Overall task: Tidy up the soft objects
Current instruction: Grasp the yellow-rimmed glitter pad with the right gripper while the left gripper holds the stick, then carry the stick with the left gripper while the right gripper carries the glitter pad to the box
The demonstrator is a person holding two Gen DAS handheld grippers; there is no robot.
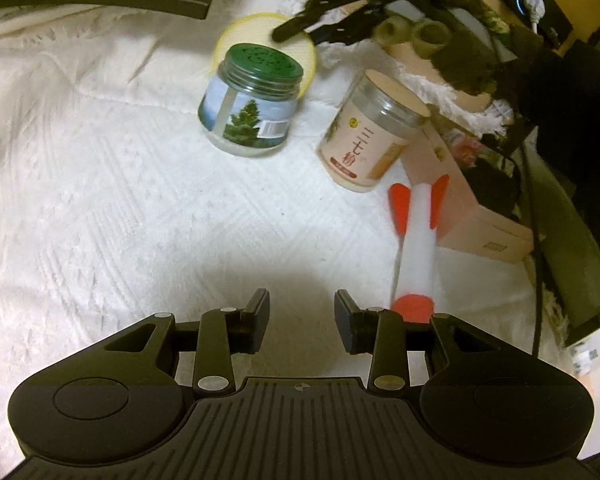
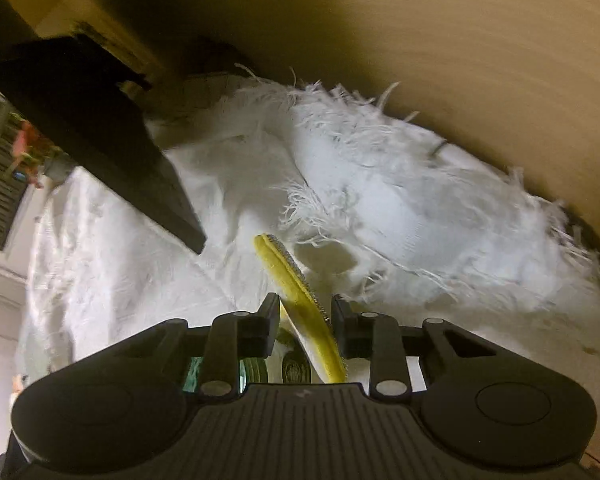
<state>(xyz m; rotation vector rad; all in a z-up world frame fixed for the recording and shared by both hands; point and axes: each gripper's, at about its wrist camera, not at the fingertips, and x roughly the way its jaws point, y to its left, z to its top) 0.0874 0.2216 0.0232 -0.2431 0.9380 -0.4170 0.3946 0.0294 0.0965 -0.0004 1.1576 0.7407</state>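
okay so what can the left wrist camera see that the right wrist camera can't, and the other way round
Only the left wrist view shows the green-lidded jar, the pink-labelled jar, the red and white foam rocket, the cardboard box and the open left gripper, with nothing between its fingers.

Only the right wrist view shows the frayed white fabric heaped ahead, and the right gripper close up, the pad edge-on between its fingers.

Both show the white textured cloth, the round yellow-rimmed pad and the right gripper.
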